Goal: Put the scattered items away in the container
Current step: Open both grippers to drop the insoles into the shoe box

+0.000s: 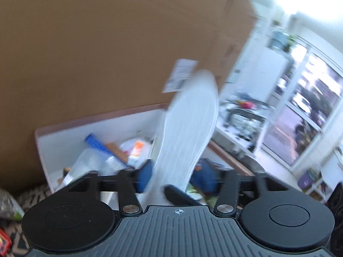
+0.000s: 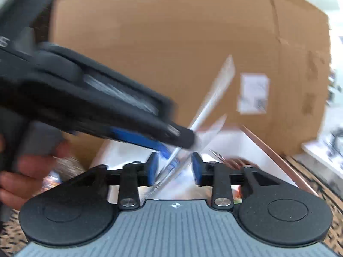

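My left gripper (image 1: pixel 175 176) hangs over the white container (image 1: pixel 42 141), its blue pads apart. A blurred white insole (image 1: pixel 188 128) stands upright between them, its flat side towards the camera, and I see no pad pressing on it. The right wrist view shows the left gripper (image 2: pixel 173 142) from the side, held by a hand (image 2: pixel 23 171), with the insole (image 2: pixel 216 94) edge-on at its tip. My right gripper (image 2: pixel 175 167) is open above the container's wall (image 2: pixel 257 150). A clear plastic packet (image 2: pixel 171 171) slants loosely between its pads with gaps on both sides.
A tall cardboard box (image 1: pixel 107 53) with a white label (image 1: pixel 179 77) stands right behind the container. Inside lie a blue box (image 1: pixel 96 143), an orange-marked packet (image 1: pixel 137 150) and clear bags. A patterned rug (image 2: pixel 304 171) lies below, and windows (image 1: pixel 310 107) stand at the right.
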Available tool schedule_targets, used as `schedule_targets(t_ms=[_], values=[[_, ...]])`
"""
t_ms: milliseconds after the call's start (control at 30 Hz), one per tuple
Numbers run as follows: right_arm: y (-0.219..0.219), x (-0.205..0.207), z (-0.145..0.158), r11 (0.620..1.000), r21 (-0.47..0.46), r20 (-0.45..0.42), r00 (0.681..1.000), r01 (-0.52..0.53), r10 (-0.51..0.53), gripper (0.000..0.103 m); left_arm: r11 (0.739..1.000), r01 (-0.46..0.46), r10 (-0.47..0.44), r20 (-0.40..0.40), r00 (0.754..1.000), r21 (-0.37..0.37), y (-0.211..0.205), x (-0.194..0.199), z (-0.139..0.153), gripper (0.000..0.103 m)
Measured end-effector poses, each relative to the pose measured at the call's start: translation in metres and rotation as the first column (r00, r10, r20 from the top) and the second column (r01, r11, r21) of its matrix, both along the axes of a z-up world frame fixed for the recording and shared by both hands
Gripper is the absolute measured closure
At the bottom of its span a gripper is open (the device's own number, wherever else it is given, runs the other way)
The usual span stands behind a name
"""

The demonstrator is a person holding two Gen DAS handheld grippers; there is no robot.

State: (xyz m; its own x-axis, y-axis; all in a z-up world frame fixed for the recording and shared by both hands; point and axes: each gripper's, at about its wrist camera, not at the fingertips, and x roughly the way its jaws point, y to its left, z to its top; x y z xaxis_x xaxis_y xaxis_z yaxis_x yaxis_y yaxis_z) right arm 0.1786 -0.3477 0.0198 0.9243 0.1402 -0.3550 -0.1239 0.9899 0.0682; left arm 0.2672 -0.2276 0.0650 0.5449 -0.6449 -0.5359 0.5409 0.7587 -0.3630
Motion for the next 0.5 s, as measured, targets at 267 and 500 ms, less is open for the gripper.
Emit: schedule_targets(t_ms=[267, 500], values=[[-0.029, -0.009, -0.011, 0.997, 0.034, -0.019, 0.997, 0.071, -0.07, 0.04, 0.999, -0.029, 0.028, 0.029, 0.999, 0.039, 0.029, 0.004, -0.006, 0.032], [-0.001, -0.017, -0.007, 0.999, -0.028, -0.007, 1.0, -0.023, 0.023, 0.042, 0.997, -0.058, 0.054, 0.065, 0.996, 0.057, 0.044, -0.028, -0.009, 0.012]])
